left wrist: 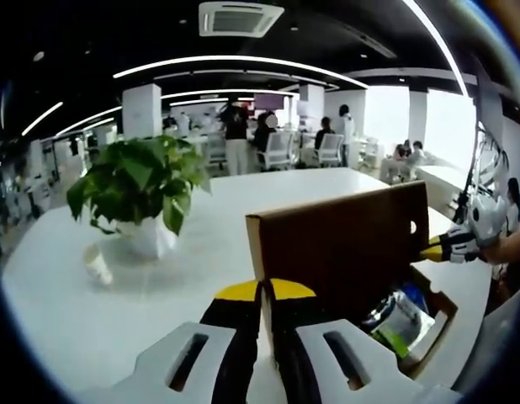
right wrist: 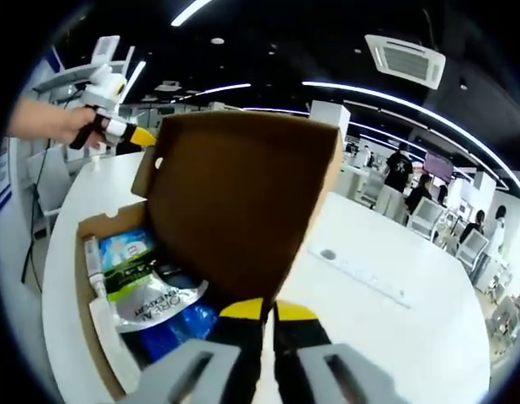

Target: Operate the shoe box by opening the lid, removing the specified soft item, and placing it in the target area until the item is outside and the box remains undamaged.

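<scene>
A brown cardboard shoe box [right wrist: 82, 229] lies open on a white table, its lid [left wrist: 344, 252] raised upright. My left gripper [left wrist: 264, 290] is shut on one side edge of the lid [right wrist: 235, 194]. My right gripper [right wrist: 268, 310] is shut on the opposite edge. Across the lid, the right gripper [left wrist: 432, 250] comes in from the right, and the left gripper [right wrist: 140, 135] sits at the far corner, held by a hand. Inside lie a silver-green soft pouch [right wrist: 151, 295], a blue pack [right wrist: 125, 248] and a white tube [right wrist: 93, 261]. The pouch [left wrist: 403, 320] lies behind the lid.
A potted plant [left wrist: 138, 181] in a white pot and a paper cup [left wrist: 96, 265] stand on the white table [left wrist: 159, 286] left of the box. A flat white strip [right wrist: 361, 273] lies on the table beyond the lid. People and chairs fill the background.
</scene>
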`<state>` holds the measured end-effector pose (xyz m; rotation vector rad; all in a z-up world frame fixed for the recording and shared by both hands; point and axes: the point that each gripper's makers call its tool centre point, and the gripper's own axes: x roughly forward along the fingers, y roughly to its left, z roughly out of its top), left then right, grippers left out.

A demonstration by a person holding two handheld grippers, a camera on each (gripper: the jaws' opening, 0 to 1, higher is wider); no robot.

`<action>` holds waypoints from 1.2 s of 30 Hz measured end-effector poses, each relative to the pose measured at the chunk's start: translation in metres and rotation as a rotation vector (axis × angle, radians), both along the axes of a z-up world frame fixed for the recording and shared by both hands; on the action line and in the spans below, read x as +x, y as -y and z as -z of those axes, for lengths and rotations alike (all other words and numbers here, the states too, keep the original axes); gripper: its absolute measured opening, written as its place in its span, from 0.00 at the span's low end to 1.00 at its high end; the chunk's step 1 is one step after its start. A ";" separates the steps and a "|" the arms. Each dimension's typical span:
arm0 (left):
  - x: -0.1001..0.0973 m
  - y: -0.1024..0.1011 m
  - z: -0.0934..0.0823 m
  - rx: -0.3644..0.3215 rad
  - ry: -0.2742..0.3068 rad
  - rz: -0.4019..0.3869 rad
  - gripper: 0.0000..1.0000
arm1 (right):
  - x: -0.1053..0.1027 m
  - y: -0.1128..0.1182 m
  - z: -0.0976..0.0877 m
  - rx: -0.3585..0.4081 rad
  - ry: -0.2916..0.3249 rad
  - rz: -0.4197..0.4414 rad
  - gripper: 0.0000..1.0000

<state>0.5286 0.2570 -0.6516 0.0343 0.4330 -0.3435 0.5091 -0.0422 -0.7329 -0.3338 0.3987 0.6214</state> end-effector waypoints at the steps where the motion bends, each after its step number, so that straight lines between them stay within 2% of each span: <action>1: 0.001 0.000 0.000 -0.003 0.000 -0.001 0.01 | 0.000 0.000 0.000 0.002 0.000 0.003 0.00; 7: 0.002 0.000 0.001 -0.022 0.011 -0.012 0.02 | 0.001 0.000 0.000 0.007 0.001 0.012 0.00; 10: 0.002 0.000 0.006 -0.008 0.009 -0.013 0.05 | 0.001 0.000 0.000 0.011 0.001 0.016 0.00; 16: -0.004 -0.006 0.024 0.008 -0.023 -0.023 0.09 | 0.003 0.000 0.000 0.011 0.001 0.017 0.00; 28: -0.023 -0.005 0.061 -0.013 -0.114 -0.035 0.08 | 0.007 0.000 0.000 0.013 -0.003 0.022 0.00; 36: -0.019 -0.004 0.076 -0.041 -0.144 -0.051 0.07 | 0.010 -0.001 0.001 0.014 -0.004 0.024 0.00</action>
